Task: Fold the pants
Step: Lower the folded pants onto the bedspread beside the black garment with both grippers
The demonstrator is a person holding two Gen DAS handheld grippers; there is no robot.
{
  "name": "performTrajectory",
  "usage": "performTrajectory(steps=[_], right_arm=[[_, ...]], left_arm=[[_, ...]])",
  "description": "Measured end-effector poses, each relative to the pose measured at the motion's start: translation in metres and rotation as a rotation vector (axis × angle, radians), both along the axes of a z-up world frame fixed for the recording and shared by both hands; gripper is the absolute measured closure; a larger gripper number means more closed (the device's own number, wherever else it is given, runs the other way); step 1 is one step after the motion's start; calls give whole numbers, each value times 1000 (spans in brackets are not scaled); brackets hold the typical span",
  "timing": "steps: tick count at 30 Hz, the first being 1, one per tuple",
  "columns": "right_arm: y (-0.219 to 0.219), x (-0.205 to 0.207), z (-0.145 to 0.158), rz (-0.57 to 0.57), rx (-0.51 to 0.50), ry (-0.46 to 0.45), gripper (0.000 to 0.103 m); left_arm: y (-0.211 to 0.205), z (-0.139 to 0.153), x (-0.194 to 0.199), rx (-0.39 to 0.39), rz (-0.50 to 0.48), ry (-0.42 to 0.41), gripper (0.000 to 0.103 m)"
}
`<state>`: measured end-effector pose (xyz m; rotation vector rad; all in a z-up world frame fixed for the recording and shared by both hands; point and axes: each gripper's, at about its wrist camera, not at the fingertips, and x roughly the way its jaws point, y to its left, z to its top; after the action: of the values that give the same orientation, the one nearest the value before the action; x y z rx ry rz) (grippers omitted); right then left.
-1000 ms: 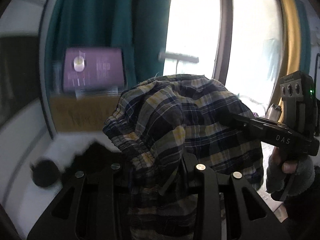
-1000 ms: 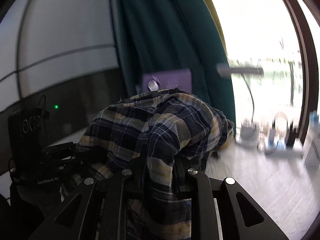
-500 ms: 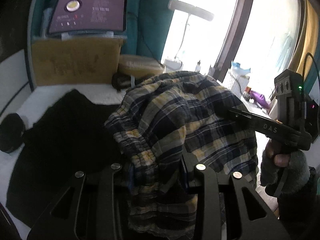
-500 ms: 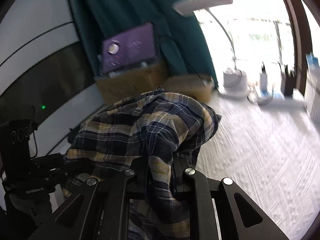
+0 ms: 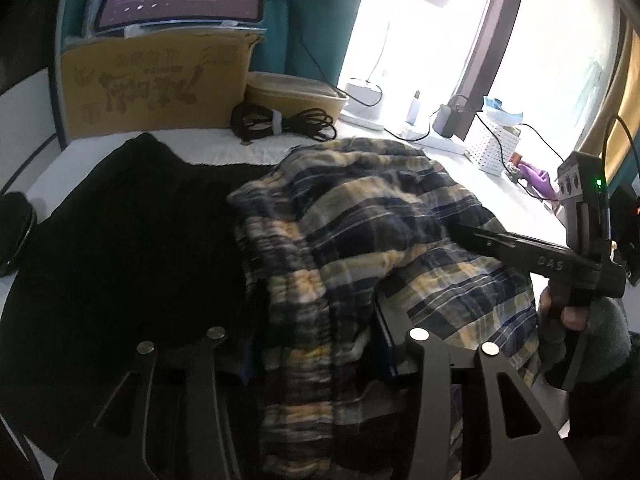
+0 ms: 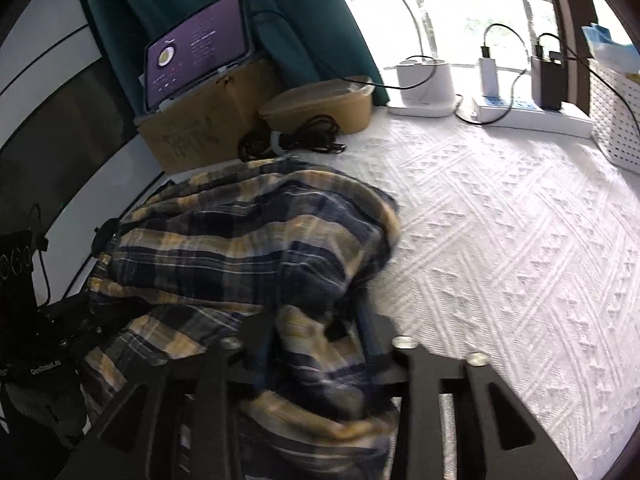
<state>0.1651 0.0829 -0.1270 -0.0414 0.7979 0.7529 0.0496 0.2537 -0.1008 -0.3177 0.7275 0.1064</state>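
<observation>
Nearest each lens, a black two-finger gripper is clenched on a bunched fold of the navy-and-yellow plaid cotton pants [image 5: 360,240]. The left gripper [image 5: 316,344] pinches the gathered elastic waistband end. The right gripper [image 6: 316,336] grips a fold on the opposite side of the bundle. In the left view the right gripper also shows reaching in from the right, a gloved hand [image 5: 576,320] on its handle.

The pants hang crumpled between the two grippers, sagging forward toward the white textured bedspread [image 6: 500,240]. Their long axis cannot be read in this heap; it probably runs away from the jaws. Both grippers sit about equally close to the cloth.

To the left lies a black garment [image 5: 120,240], just beside or slightly under the plaid. To the right the bedspread is bare and wide, which looks like the better room for spreading. Farther back stand a coiled black cable [image 5: 284,122], a tan lidded bowl [image 6: 320,104], a brown cardboard box [image 5: 160,84] and a white perforated basket [image 6: 616,120].
</observation>
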Motion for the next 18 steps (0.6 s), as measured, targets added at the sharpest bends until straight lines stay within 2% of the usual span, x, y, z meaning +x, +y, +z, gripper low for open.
performTrajectory(steps=[3,10,14,18], right_arm=[[-11,-2,7,-14,22,-14,52],[-33,-12,15,-49,1,-60,52],[-41,-17,13,-52,-14,-61,52],[-47,-21,7,-48,-38,-58,52]], left_arm=[[1,10,-8,2,1,-19,57],[5,41,-23,27,29,-134,57],[6,33,-7,51,58,-90,57],[9,10,5,64,92,-9,56]])
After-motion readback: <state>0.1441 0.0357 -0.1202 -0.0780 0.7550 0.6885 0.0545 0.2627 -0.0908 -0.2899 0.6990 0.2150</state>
